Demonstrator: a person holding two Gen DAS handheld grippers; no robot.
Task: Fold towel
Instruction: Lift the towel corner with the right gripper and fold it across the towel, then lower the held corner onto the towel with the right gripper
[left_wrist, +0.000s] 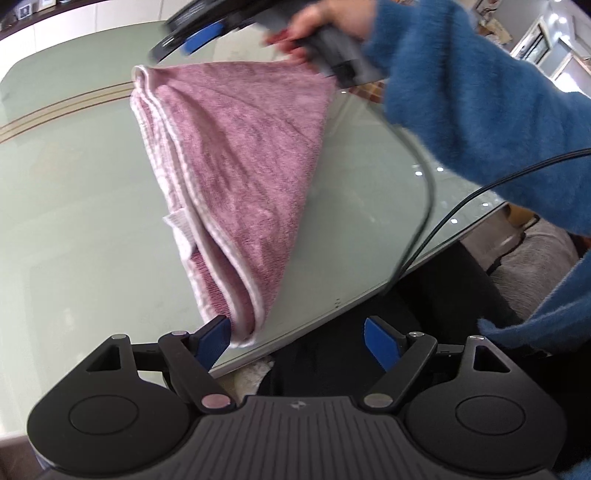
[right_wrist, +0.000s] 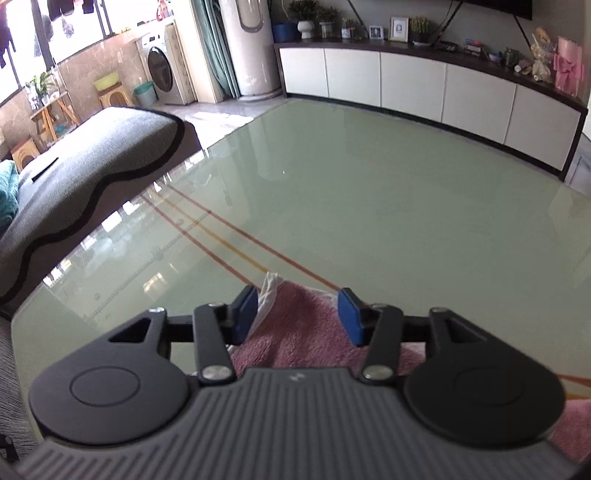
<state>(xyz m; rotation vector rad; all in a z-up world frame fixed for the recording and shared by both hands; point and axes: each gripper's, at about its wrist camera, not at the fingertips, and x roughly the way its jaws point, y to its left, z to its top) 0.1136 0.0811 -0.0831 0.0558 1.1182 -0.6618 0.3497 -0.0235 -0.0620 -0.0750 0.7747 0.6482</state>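
Left wrist view showed the pink towel (left_wrist: 236, 177) folded and draped across the middle of the frame, over the pale green desk (left_wrist: 74, 221). Left gripper (left_wrist: 295, 338) fingers were spread wide at the lower edge; only the left finger (left_wrist: 214, 336) touched the towel's near corner, nothing grasped. At the upper edge the right gripper (left_wrist: 199, 37) sat blurred at the far corner.

Right wrist view placed towel (right_wrist: 299, 325) cloth between the right gripper (right_wrist: 297, 314) fingers, which stood apart, not clamped.

Risks, as judged: with neither grip closed, the layers could slide apart and the fold skew; the near corner overhung the desk edge and could drag off.

Only the left view showed the whole towel; only the right showed the gap at the far corner.
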